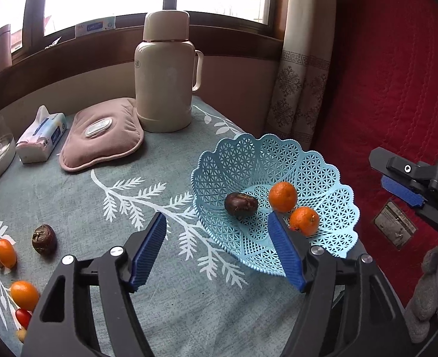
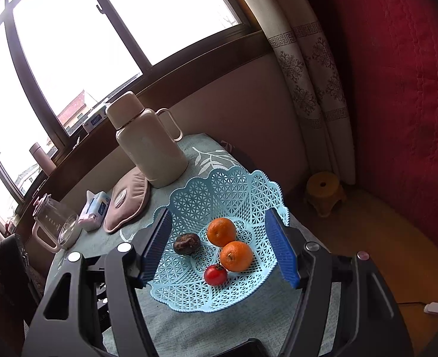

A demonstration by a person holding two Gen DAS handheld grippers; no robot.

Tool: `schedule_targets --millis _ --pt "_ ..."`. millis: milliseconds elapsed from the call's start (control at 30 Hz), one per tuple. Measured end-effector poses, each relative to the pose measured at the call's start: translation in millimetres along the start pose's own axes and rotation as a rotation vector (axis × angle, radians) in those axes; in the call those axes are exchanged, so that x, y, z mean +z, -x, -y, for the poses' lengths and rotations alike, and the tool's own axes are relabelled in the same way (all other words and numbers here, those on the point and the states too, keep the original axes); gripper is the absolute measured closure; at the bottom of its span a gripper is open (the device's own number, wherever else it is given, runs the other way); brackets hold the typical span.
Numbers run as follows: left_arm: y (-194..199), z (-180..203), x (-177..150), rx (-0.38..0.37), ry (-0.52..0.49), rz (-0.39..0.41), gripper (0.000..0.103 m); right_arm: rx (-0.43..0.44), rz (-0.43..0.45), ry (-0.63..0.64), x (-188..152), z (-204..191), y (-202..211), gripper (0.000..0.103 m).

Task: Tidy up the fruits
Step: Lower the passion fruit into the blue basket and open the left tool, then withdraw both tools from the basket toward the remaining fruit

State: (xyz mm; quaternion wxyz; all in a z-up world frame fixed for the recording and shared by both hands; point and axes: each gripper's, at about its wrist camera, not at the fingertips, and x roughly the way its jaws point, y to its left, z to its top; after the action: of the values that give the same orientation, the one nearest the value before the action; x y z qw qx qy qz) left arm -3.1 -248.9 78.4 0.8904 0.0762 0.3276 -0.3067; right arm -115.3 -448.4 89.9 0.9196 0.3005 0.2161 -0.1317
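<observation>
L claw [image 1: 217, 227] gapes over basket [image 1: 233, 160].

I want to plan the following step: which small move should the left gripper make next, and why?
Probably swing the left gripper, open and empty, toward the dark fruit on the cloth. The basket already holds a dark fruit and two oranges; several fruits still lie outside.

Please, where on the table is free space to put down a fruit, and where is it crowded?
Free: the cloth between the dark fruit and the basket, in front of the pink pad. Also the basket's near side. Crowded: the back by the flask and tissue pack, and the left edge with small fruits.
</observation>
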Motion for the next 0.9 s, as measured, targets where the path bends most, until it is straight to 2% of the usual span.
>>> schedule_targets --millis 133,233,400,500,567,900 --pt "5 -2 -1 0.023 0.002 0.012 0.02 0.004 0.01 0.0 1 -1 3 0.036" --pt "8 -5 -3 0.033 0.007 0.012 0.016 0.002 0.02 -0.003 2 0 6 0.036" --pt "12 -12 -7 0.056 0.024 0.016 0.015 -0.017 0.065 0.029 2 -8 16 0.034" --pt "17 -18 -9 0.081 0.037 0.029 0.013 -0.033 0.118 0.072 0 -18 24 0.024" --pt "20 -22 -10 0.092 0.044 0.035 0.013 -0.041 0.14 0.106 -2 -25 29 0.024" --pt "30 -34 -15 0.128 0.054 0.041 0.013 -0.017 0.12 0.129 -7 -34 27 0.023"
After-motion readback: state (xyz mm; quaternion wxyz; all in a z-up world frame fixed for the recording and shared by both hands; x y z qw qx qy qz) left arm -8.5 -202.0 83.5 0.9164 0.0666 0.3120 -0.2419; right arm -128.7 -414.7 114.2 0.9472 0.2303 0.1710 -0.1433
